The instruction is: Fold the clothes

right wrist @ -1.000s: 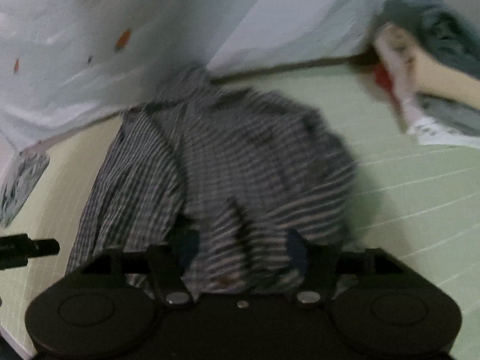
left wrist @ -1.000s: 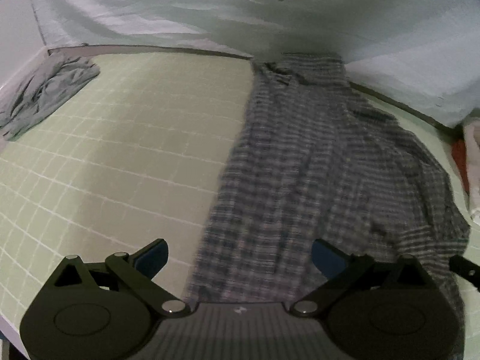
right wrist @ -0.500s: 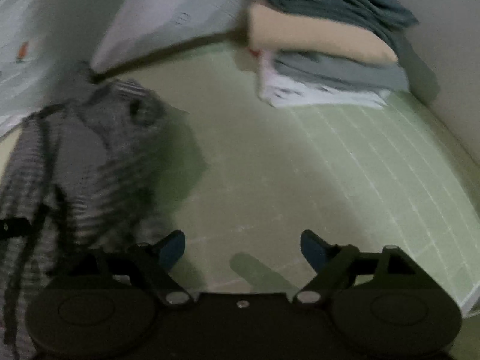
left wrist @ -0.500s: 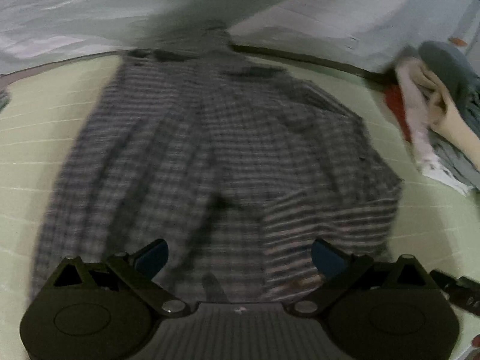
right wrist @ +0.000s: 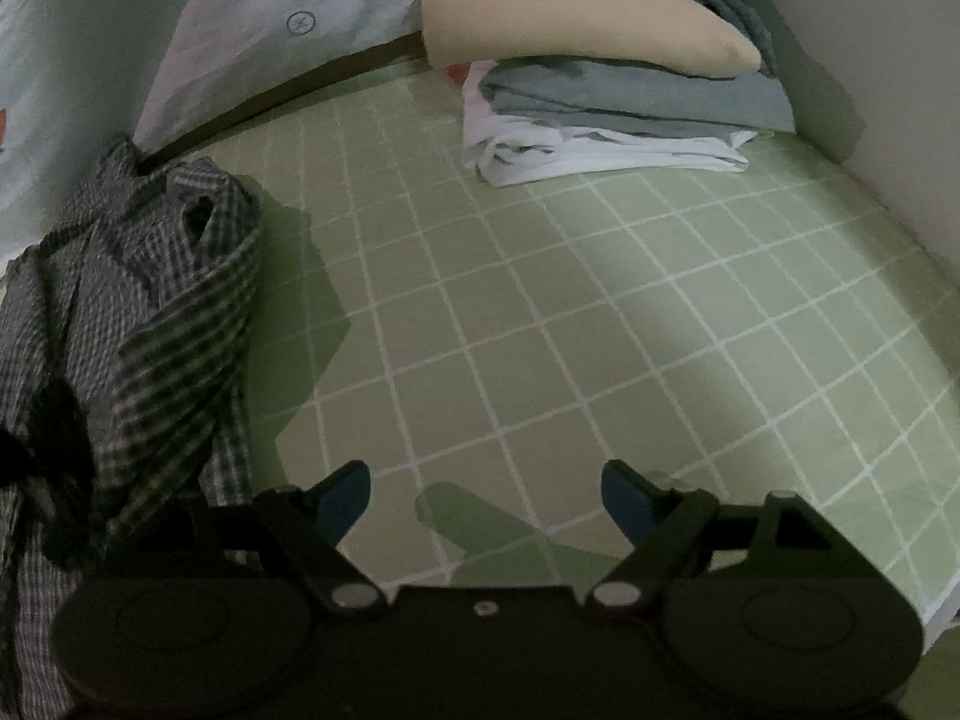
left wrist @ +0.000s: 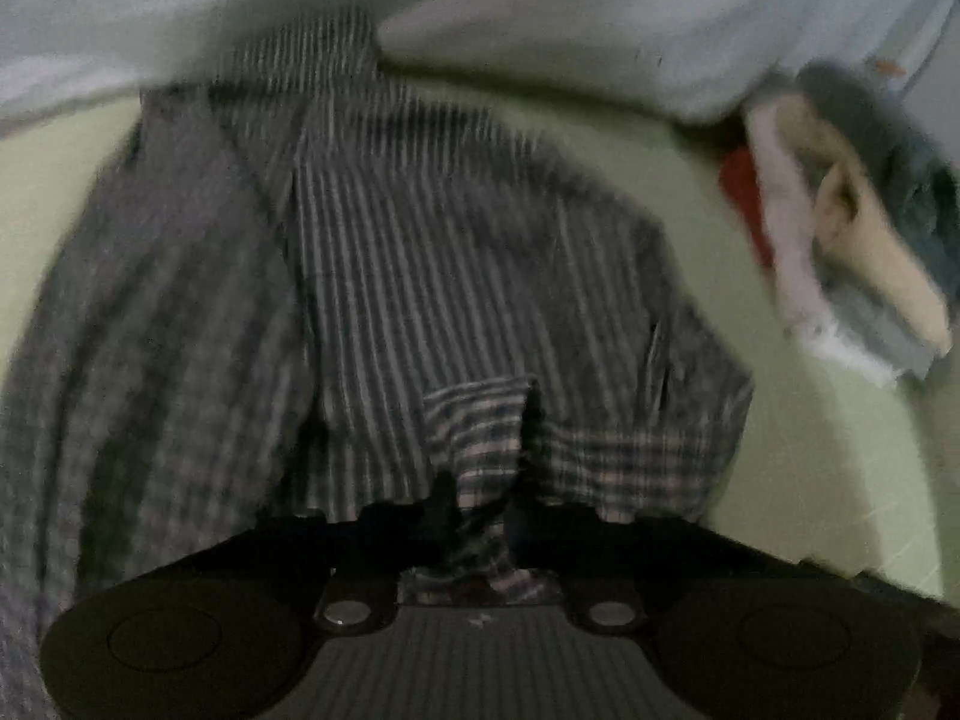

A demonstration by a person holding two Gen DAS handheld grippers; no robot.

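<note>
A grey plaid shirt (left wrist: 390, 276) lies spread on the green checked sheet (right wrist: 540, 312). My left gripper (left wrist: 480, 516) is shut on a fold of the shirt near its lower hem, the cloth bunched between the fingers. In the right wrist view the shirt (right wrist: 150, 300) lies crumpled at the left. My right gripper (right wrist: 486, 498) is open and empty over bare sheet, to the right of the shirt.
A stack of folded clothes (right wrist: 612, 72), beige, grey, white and teal, sits at the back right near the wall; it also shows in the left wrist view (left wrist: 852, 240). A pale quilt (left wrist: 540, 12) runs along the back.
My left gripper moved in over the shirt and closed on a fold of it. My right gripper let go of the shirt, opened and swung right over the bare sheet.
</note>
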